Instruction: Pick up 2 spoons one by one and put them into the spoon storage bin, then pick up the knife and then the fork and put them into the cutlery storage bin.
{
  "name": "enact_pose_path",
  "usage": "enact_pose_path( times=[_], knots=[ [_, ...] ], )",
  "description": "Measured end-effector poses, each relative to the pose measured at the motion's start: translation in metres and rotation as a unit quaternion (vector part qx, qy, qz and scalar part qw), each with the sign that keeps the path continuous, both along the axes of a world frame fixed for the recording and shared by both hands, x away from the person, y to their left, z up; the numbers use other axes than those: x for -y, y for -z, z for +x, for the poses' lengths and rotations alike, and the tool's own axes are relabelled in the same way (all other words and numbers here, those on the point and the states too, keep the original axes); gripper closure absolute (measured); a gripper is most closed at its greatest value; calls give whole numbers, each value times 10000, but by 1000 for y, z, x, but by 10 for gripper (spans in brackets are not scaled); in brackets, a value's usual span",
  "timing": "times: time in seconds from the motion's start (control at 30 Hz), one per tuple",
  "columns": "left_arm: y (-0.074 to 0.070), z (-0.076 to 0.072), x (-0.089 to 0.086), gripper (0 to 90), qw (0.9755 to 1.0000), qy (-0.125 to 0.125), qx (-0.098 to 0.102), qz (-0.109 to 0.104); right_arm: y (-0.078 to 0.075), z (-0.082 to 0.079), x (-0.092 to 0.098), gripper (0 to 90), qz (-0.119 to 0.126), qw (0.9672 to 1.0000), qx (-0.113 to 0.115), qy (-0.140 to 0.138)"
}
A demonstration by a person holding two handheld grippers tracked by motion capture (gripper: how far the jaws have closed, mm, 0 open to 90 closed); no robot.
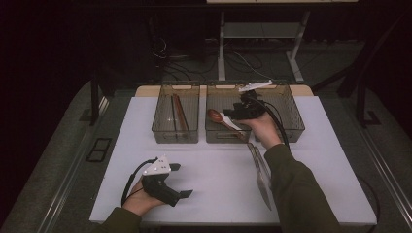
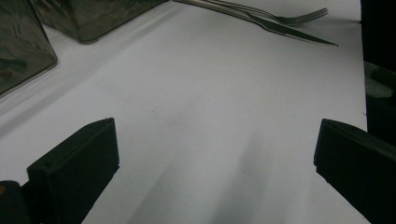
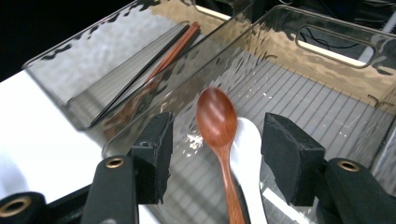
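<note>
Three clear plastic bins stand side by side at the far edge of your white table point(image 1: 209, 189). The left bin point(image 1: 176, 115) holds a pair of brown chopsticks point(image 1: 179, 112) lying along its length. The middle bin point(image 1: 224, 136) holds a brown wooden spoon point(image 3: 219, 126) resting against a white spoon point(image 3: 250, 149), both bowls pointing toward the far end.

Your right gripper point(image 1: 241, 112) hangs over the middle bin, tilted down into it. Its jaws stand partly apart; the wooden spoon's handle and the white spoon lie in the gap, and neither pad presses on them. Nothing is gripped.

Your left gripper point(image 1: 180, 180) rests low over the near left part of the table, jaws spread wide with bare tabletop between them. It has hold of nothing.

A table knife point(image 2: 292, 33) and a fork point(image 2: 299, 17) lie together on the table near your right forearm, well apart from the left gripper. The right bin point(image 1: 291, 116) sits just behind your right hand.
</note>
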State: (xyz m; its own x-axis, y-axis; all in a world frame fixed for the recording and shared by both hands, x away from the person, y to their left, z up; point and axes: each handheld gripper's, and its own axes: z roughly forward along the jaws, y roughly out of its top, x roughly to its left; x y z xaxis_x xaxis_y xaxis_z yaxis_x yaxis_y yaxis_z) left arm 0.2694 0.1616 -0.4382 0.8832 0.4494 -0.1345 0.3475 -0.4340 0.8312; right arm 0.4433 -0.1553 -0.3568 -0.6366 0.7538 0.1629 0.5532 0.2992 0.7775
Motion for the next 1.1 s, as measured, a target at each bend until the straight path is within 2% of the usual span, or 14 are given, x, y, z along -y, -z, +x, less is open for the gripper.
enact_pose_path(
  times=[0.17,0.53,0.67,1.1],
  knots=[
    [1,0,0,0,10000,-3,-23,-21,-3,-13,11,429,39,10000,-10,-74],
    [1,-1,1,0,10000,-58,-43,-35,-2,-43,31,416,151,9995,134,-251],
    [1,-1,1,0,10000,-44,-33,16,-1,-55,36,410,199,9992,152,-298],
    [1,-1,1,0,10000,-53,-22,21,10,-98,54,385,278,9987,55,-427]
  ],
)
